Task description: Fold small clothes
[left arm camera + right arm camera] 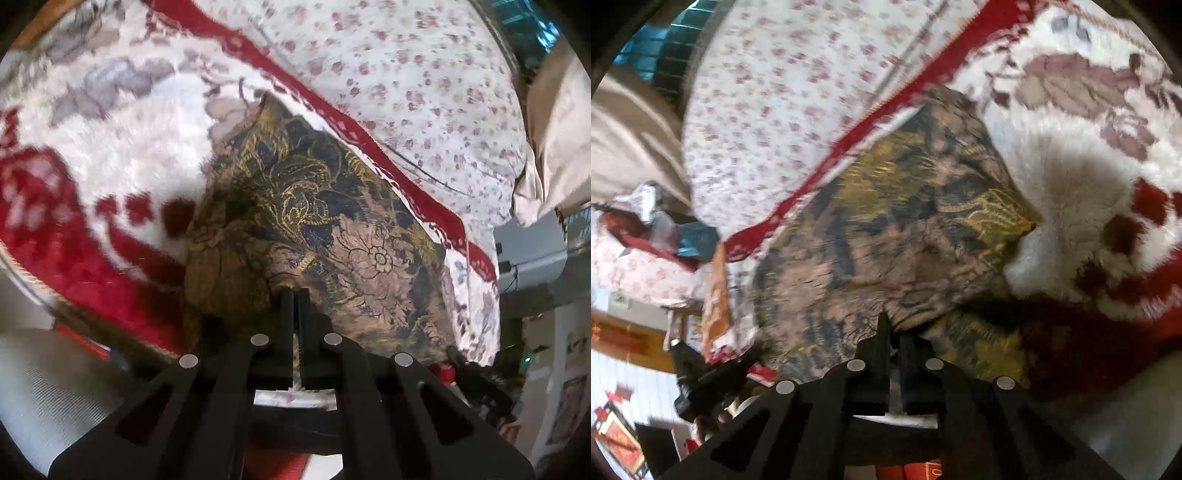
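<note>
A small dark cloth with a brown, black and gold floral batik print is seen lifted and bunched, kinda puffed up, draped over a fluffy red-and-white blanket, edges held low.

The cloth lies on the blanket, spreading forward from the left gripper, whose jaws meet on its near edge. The blanket runs left of the jaws; the sheet lies beyond and right of them, past the blanket's border.

At the right gripper, the cloth again lies just ahead of the jaws, its near edge between them. There the blanket lies right, the sheet ahead-left.
</note>
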`<move>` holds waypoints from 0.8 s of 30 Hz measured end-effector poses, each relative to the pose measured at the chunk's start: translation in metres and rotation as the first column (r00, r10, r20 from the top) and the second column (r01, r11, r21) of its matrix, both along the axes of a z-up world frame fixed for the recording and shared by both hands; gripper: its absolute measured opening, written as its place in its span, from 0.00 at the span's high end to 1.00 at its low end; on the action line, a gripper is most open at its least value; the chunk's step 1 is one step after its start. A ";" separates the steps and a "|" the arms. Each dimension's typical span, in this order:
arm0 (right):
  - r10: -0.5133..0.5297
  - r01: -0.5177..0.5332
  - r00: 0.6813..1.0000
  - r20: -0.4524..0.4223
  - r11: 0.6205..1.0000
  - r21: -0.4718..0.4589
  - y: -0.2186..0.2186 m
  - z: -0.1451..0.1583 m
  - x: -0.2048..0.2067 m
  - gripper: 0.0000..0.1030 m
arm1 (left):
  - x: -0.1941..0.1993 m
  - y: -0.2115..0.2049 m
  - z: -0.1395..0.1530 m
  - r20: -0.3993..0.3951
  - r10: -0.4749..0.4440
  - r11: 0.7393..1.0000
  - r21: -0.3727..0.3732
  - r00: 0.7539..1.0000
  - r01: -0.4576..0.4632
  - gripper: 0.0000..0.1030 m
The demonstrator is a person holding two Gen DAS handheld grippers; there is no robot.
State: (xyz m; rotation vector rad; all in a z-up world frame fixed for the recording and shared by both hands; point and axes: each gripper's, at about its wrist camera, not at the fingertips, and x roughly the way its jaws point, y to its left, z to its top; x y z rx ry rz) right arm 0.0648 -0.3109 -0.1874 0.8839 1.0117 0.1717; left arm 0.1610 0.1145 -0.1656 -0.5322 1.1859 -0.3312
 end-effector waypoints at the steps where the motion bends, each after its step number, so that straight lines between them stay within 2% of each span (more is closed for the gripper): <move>1: 0.007 -0.007 1.000 0.002 1.000 -0.003 0.001 0.002 -0.004 0.97 | -0.005 0.003 0.002 0.009 0.004 1.000 -0.001 1.000 -0.004 0.99; 3: 0.025 -0.025 1.000 0.004 0.999 -0.037 0.005 0.003 -0.010 0.97 | -0.008 0.001 0.000 0.017 0.006 1.000 -0.002 1.000 -0.006 0.99; 7: 0.030 -0.044 0.994 -0.102 0.989 -0.139 0.015 -0.021 0.003 0.97 | -0.003 -0.019 -0.012 0.010 -0.029 0.997 0.069 1.000 0.028 0.99; 9: 0.038 -0.054 0.992 -0.118 0.989 -0.138 0.021 -0.029 0.006 0.97 | -0.004 -0.019 -0.022 -0.027 -0.009 0.995 0.094 1.000 0.011 0.99; 10: 0.041 -0.058 0.992 -0.122 0.989 -0.138 0.023 -0.030 0.007 0.97 | -0.005 -0.015 -0.025 -0.041 -0.003 0.997 0.082 0.999 0.006 0.98; 11: 0.037 -0.053 0.993 -0.114 0.989 -0.136 0.022 -0.029 0.006 0.97 | -0.007 -0.015 -0.027 -0.049 -0.005 0.998 0.063 0.999 0.008 0.94; 12: 0.034 -0.046 0.995 -0.096 0.991 -0.129 0.020 -0.026 0.004 0.94 | -0.010 -0.015 -0.027 -0.052 -0.013 0.999 0.045 0.999 0.015 0.80; 13: 0.024 -0.034 0.997 -0.077 0.991 -0.129 0.017 -0.022 0.002 0.89 | -0.013 -0.017 -0.027 -0.046 -0.014 0.999 0.034 0.999 0.016 0.71; 14: 0.009 -0.018 0.998 -0.068 0.990 -0.138 0.015 -0.020 -0.001 0.66 | -0.016 -0.019 -0.027 -0.041 -0.015 0.999 0.029 0.999 0.016 0.51; 15: -0.015 0.006 0.998 -0.057 0.989 -0.146 0.011 -0.018 -0.004 0.34 | -0.018 -0.023 -0.027 -0.044 -0.018 0.999 0.035 0.999 0.020 0.45; 16: -0.021 0.017 0.999 -0.033 0.992 -0.126 0.009 -0.017 -0.005 0.30 | -0.019 -0.028 -0.027 -0.048 -0.023 0.999 0.043 0.999 0.025 0.45; 20: -0.023 0.015 0.999 -0.048 0.987 -0.160 0.015 -0.019 0.001 0.32 | -0.010 -0.047 -0.038 -0.092 -0.024 0.993 0.110 0.996 0.034 0.48; 21: -0.027 0.020 0.998 -0.050 0.989 -0.147 0.013 -0.019 0.004 0.39 | -0.005 -0.047 -0.041 -0.087 -0.011 0.993 0.115 0.996 0.021 0.61; 23: -0.050 0.041 0.997 -0.055 0.988 -0.150 0.007 -0.018 0.009 0.42 | 0.003 -0.046 -0.044 -0.083 -0.003 0.985 0.169 0.997 0.017 0.84; 24: -0.062 0.051 0.996 -0.062 0.983 -0.175 0.004 -0.018 0.013 0.47 | 0.005 -0.044 -0.044 -0.076 -0.002 0.984 0.177 0.997 0.015 0.90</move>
